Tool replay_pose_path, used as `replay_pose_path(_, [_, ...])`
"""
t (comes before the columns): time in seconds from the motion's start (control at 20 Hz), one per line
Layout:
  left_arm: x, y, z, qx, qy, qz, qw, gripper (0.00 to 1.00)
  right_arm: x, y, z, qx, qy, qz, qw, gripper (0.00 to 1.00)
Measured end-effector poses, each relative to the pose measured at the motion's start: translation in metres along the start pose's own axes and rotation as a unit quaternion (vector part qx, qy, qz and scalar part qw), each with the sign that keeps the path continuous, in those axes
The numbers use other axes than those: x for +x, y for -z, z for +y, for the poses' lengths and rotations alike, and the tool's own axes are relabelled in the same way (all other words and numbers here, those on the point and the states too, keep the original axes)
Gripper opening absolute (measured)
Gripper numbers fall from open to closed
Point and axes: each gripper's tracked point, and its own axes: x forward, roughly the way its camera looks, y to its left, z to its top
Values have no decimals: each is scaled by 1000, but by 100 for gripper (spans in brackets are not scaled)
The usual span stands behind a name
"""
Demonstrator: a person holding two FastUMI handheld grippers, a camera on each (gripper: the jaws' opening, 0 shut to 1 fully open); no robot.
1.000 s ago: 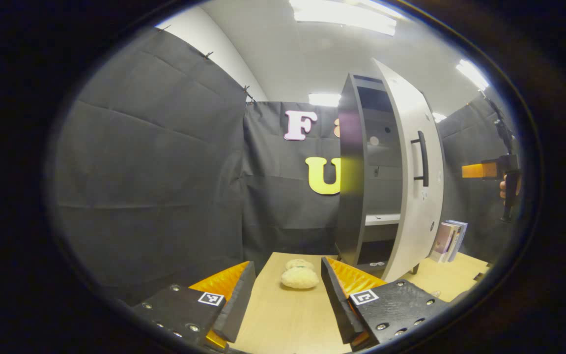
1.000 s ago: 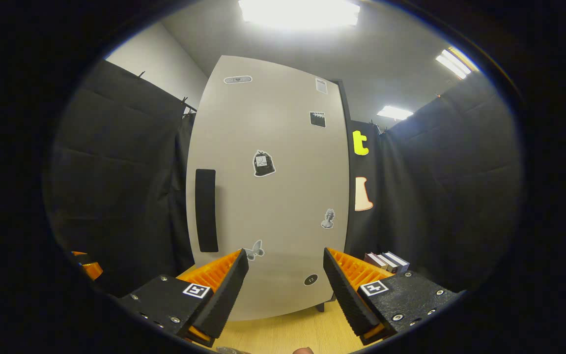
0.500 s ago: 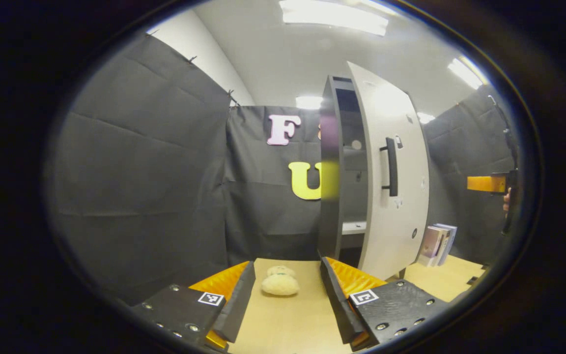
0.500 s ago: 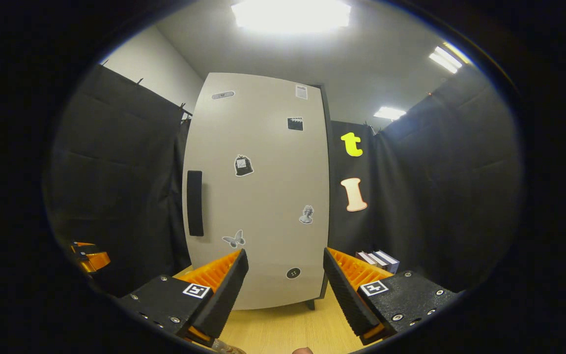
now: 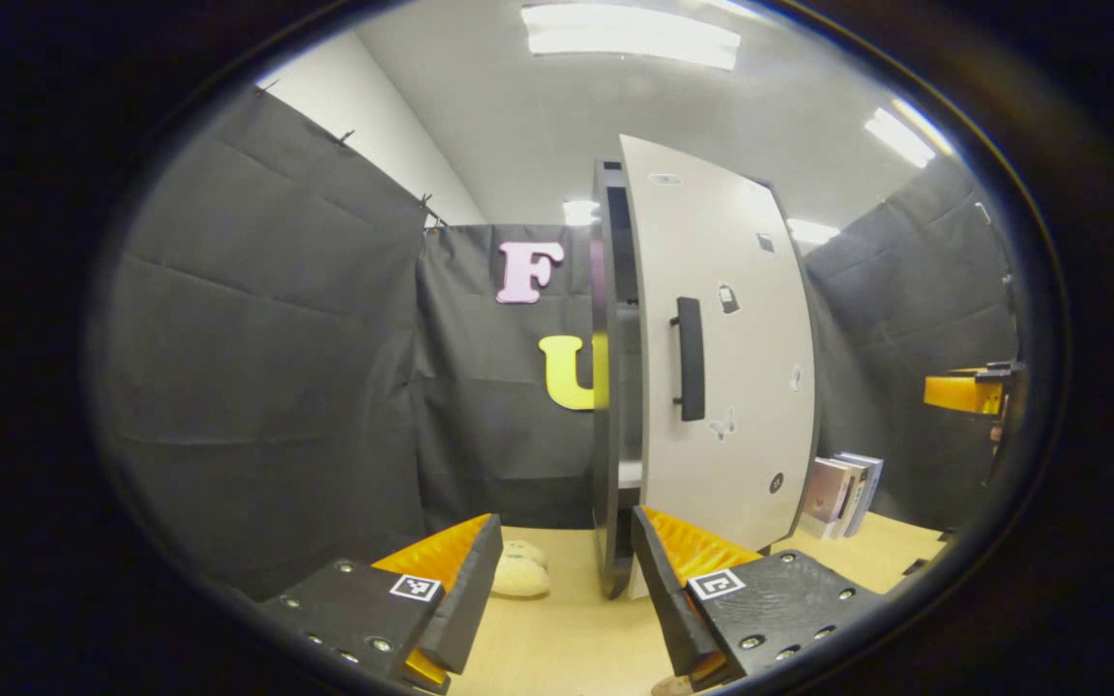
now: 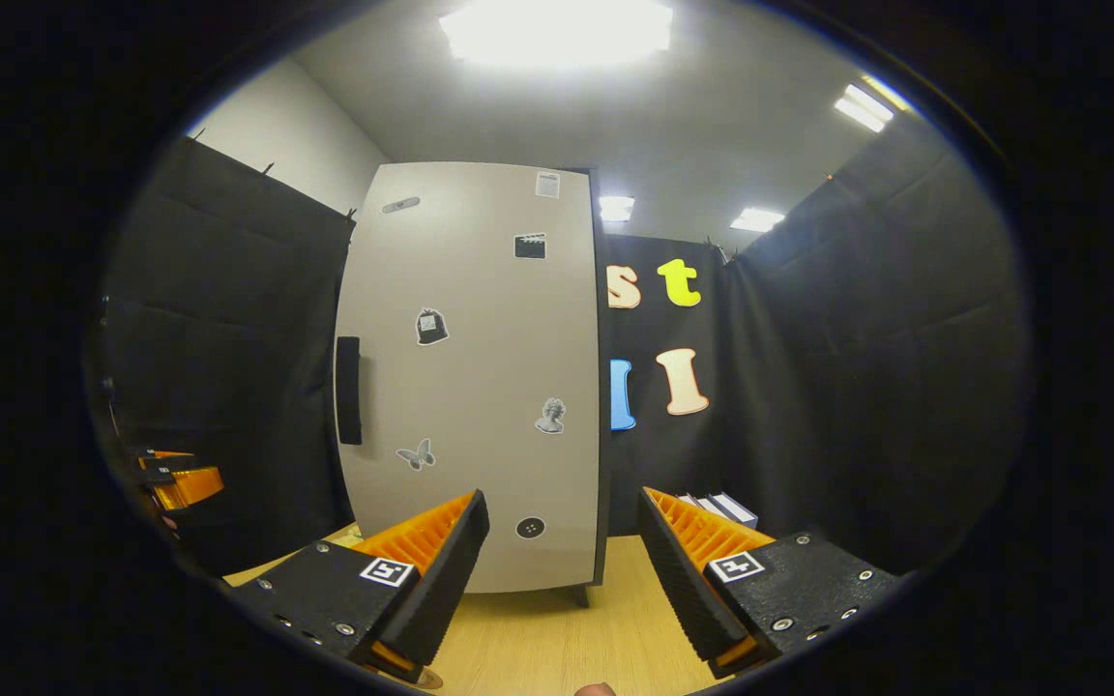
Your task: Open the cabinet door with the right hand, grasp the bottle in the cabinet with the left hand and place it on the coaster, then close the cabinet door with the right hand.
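Two grippers: I run both from afar; the left gripper [image 5: 565, 590] and the right gripper [image 6: 562, 570] each stand with jaws apart, holding nothing.
Cabinet door [image 6: 475, 377]: in the right gripper view it rises at 12 o'clock, pale, stickered, its dark handle [image 6: 348, 390] toward 10 o'clock.
Gap: in the left gripper view I see the door [image 5: 721, 348] nearly against the cabinet [image 5: 607, 387], a narrow slot left at its near edge.
Bottle: I cannot make it out, nor the coaster; I judge it already off the shelf.
Table [image 5: 567, 638]: a pale plush toy [image 5: 520, 570] lies at 6 o'clock, beside the left finger.
Books [image 5: 842, 483]: upright at 4 o'clock of the cabinet.
Risk: I judge the door may stop short of shut since nothing touches it; a late, off-centre push could rock the cabinet.
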Motion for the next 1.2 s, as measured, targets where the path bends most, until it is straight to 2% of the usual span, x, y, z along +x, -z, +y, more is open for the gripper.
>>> replay_pose_path(0.05, [1,-4,-6,2,0,-1,1000,71,0,2,-6,1,1,2,1000,95])
replay_pose_path(0.1, [2,-6,-12,3,-2,-3,1000,77,-1,4,-13,2,2,3,1000,95])
replay_pose_path(0.5, [5,-19,-47,12,-10,-6,1000,77,-10,16,-54,11,15,5,1000,95])
replay_pose_path(1.2, [-5,-23,-41,10,-24,-14,1000,77,-20,10,-56,1,24,-5,1000,95])
